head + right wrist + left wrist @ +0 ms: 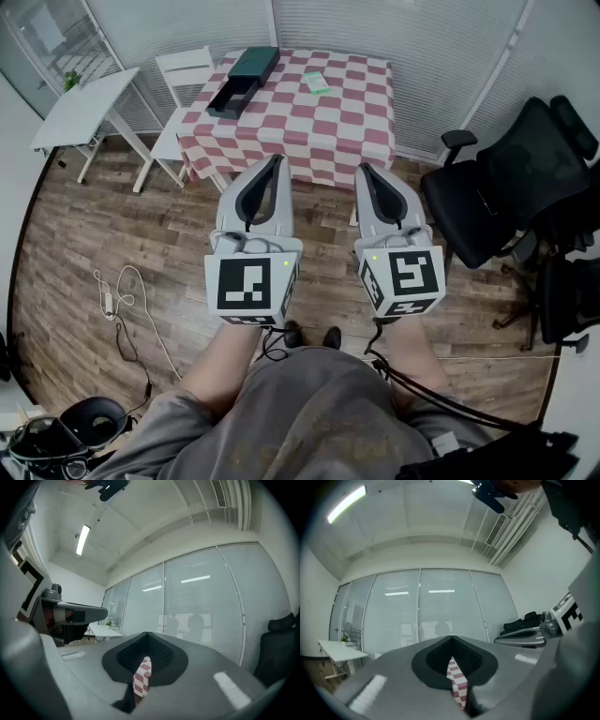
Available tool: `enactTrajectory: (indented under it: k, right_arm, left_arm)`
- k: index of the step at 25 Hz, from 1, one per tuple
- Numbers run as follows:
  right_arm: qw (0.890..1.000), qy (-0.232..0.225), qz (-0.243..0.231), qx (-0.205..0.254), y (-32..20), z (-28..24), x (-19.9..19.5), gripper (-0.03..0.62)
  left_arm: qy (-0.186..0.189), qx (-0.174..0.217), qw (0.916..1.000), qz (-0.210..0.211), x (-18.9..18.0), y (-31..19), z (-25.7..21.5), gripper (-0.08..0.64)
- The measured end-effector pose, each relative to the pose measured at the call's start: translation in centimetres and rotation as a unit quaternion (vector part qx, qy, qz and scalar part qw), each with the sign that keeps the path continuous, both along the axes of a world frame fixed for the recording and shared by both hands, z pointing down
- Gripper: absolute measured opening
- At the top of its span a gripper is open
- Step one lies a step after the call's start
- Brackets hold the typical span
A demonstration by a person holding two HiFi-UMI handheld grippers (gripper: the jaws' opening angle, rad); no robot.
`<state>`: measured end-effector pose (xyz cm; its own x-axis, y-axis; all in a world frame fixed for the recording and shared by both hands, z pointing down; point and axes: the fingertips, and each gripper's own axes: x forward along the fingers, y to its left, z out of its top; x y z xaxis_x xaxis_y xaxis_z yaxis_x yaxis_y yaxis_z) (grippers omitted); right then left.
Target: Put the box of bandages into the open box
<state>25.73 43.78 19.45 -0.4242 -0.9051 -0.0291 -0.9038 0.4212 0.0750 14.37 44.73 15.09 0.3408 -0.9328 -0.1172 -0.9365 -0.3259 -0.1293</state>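
Observation:
Far ahead stands a table under a red and white checked cloth [309, 131]. On its left part lies a dark green open box [242, 80], long and slid open. A small green and white box of bandages [317, 82] lies to the right of it, apart from it. My left gripper [277, 161] and right gripper [364, 172] are held side by side over the wooden floor, well short of the table, both shut and holding nothing. In the left gripper view the left gripper [451, 640] shows only a sliver of checked cloth [459, 688] between its jaws; the right gripper [146, 635] shows the same.
A white chair [187, 70] stands at the table's left corner, with a white side table [80, 108] further left. Black office chairs [511, 178] crowd the right side. A white cable [122, 300] lies on the floor at the left. Glass walls with blinds close the back.

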Motion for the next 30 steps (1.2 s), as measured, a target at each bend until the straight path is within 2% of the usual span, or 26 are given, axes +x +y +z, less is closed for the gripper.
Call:
enactTrajectory:
  k: [14, 20, 24, 30]
  right_arm:
    - [1.0, 0.002, -0.005, -0.002, -0.6, 0.3, 1.5, 0.026]
    - [1.0, -0.027, -0.012, -0.01, -1.8, 0.8, 3.2, 0.028]
    - [0.999, -0.019, -0.01, -0.026, -2.5, 2.5, 3.7, 0.028]
    - [0.999, -0.013, -0.009, -0.034, -6.7, 3.4, 3.6, 0.028]
  left_arm:
    - [0.004, -0.01, 0.9999, -0.001, 1.8, -0.5, 0.6, 0.0]
    - [0.005, -0.012, 0.9998, -0.012, 3.1, -1.3, 1.2, 0.0]
    - [0.005, -0.03, 0.9993, -0.02, 3.2, -1.5, 2.7, 0.0]
    - [0.006, -0.033, 0.9993, -0.015, 3.3, -5.8, 3.4, 0.0]
